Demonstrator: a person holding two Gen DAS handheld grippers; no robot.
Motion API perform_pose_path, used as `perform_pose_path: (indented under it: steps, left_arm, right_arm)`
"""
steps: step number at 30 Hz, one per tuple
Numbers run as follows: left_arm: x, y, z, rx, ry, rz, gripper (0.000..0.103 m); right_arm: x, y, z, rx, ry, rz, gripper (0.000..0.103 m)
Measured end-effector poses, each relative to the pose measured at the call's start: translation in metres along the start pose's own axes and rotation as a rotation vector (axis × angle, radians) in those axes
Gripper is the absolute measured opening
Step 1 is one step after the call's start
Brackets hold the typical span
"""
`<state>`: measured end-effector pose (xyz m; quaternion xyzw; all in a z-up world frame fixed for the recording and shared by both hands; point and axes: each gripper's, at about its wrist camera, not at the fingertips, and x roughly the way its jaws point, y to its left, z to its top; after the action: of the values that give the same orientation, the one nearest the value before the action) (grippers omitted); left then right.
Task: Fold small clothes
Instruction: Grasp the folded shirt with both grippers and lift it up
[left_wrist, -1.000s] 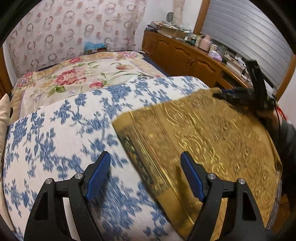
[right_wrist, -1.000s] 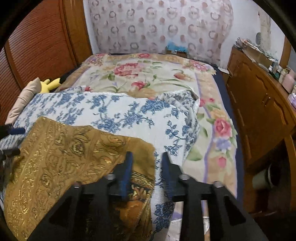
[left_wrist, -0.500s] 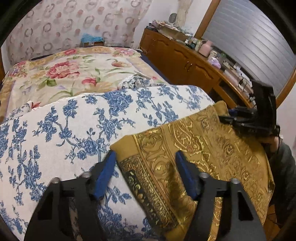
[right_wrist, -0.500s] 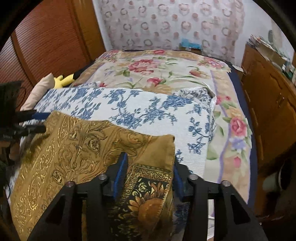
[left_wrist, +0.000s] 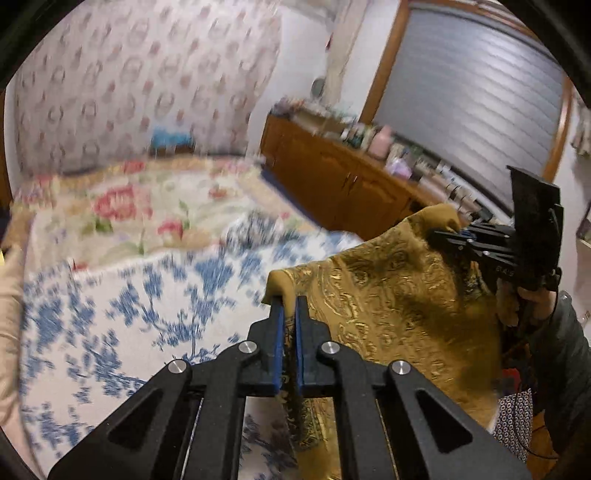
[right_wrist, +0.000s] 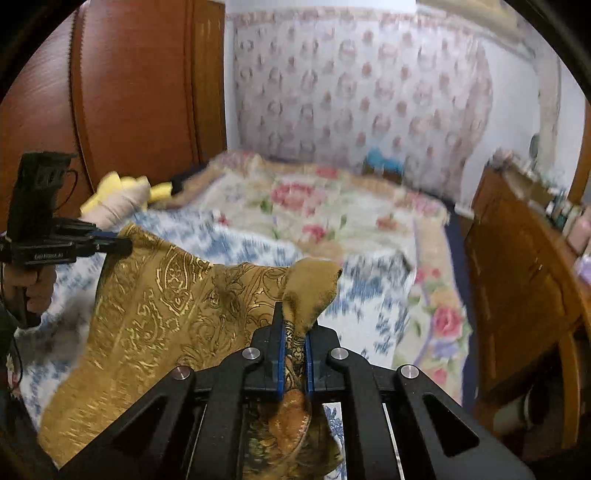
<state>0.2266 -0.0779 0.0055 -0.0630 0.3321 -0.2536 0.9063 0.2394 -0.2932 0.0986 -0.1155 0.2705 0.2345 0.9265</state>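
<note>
Pinching one top corner of the gold brocade cloth (left_wrist: 388, 295), the left claw (left_wrist: 287, 306) is clamped shut; the right claw (right_wrist: 294, 325) grips the other corner, lifting the cloth above the bed (right_wrist: 332, 206). Uneven pulling could slip a corner free, skewing the fold.

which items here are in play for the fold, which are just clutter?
In play:
gold cloth, lifted
left tongs, shut on one corner
right tongs, shut on another corner
blue floral cover, under the cloth

Clutter:
rose quilt
yellow plush
cabinet with bottles
</note>
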Motion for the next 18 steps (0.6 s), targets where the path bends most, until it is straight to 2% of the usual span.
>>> perform_pose_path:
  steps: [10,14,18]
  left_arm:
    - [-0.162,-0.042,0.014,0.075,-0.291,-0.03,0.006]
    - [-0.229,-0.059,0.014,0.107,-0.392,-0.018,0.006]
    - [-0.268,-0.063,0.017,0.131,-0.453,0.009,0.006]
  right_arm:
    - [-0.172,0.074,0.024,-0.062,-0.328,-0.036,0.007]
    - [-0.23,0.105,0.031,-0.098,-0.417,-0.041,0.007]
    - [-0.278,0.131,0.041,-0.144,-0.488,-0.023,0.007]
